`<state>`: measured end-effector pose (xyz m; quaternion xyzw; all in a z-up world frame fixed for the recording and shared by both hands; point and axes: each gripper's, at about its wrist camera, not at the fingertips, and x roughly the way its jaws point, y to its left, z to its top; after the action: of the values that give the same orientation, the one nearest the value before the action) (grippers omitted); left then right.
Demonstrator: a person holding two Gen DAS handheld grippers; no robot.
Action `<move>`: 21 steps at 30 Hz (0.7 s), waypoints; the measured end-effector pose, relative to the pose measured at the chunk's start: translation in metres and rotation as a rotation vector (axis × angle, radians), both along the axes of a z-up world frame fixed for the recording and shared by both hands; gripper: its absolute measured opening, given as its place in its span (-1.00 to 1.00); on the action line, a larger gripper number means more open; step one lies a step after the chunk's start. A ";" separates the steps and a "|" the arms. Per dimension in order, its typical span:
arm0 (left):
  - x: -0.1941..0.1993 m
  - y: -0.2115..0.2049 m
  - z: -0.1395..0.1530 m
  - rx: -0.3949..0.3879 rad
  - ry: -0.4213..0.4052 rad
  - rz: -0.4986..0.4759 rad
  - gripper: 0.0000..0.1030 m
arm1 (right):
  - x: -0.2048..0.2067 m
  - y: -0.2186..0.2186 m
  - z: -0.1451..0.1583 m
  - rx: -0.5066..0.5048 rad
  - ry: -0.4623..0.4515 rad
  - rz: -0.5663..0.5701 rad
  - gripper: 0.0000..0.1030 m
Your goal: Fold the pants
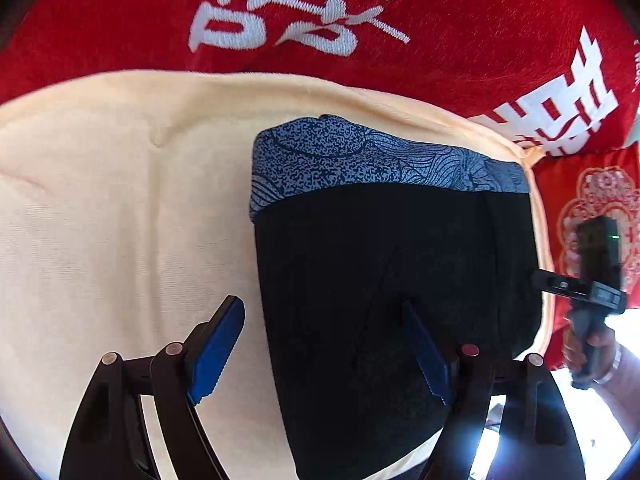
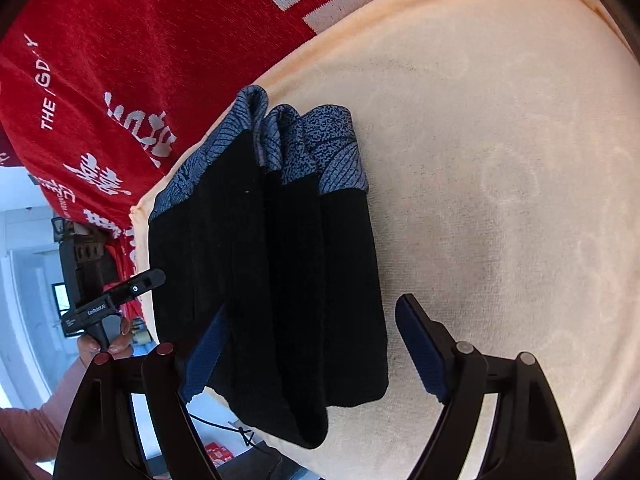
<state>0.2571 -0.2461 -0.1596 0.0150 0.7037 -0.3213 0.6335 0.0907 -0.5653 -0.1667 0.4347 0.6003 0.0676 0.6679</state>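
Note:
The black pants (image 1: 392, 280) lie folded on a cream towel (image 1: 120, 220), their blue patterned waistband (image 1: 360, 156) at the far end. My left gripper (image 1: 322, 354) hovers open over the pants' left edge. One pad is above the towel and the other above the black cloth. In the right wrist view the pants (image 2: 288, 264) show several lengthwise folds. My right gripper (image 2: 312, 356) stands open over their near right part, with the right pad (image 2: 420, 352) above bare towel (image 2: 500, 200). Neither gripper grips the cloth.
A red blanket with white lettering (image 1: 440, 40) lies behind the towel. A hand (image 1: 588, 348) holds the right gripper's handle past the towel's right edge. In the right wrist view, a hand (image 2: 108, 344) holds the left gripper's handle at the left. The room floor shows below the towel's near edge.

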 end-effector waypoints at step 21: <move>-0.018 -0.024 -0.008 -0.089 -0.002 0.099 0.32 | 0.028 0.005 -0.007 0.156 -0.027 0.000 0.10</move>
<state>0.2392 -0.2704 -0.1674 -0.0477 0.6881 -0.3207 0.6491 0.1185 -0.5607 -0.1739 0.4845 0.5841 0.1201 0.6400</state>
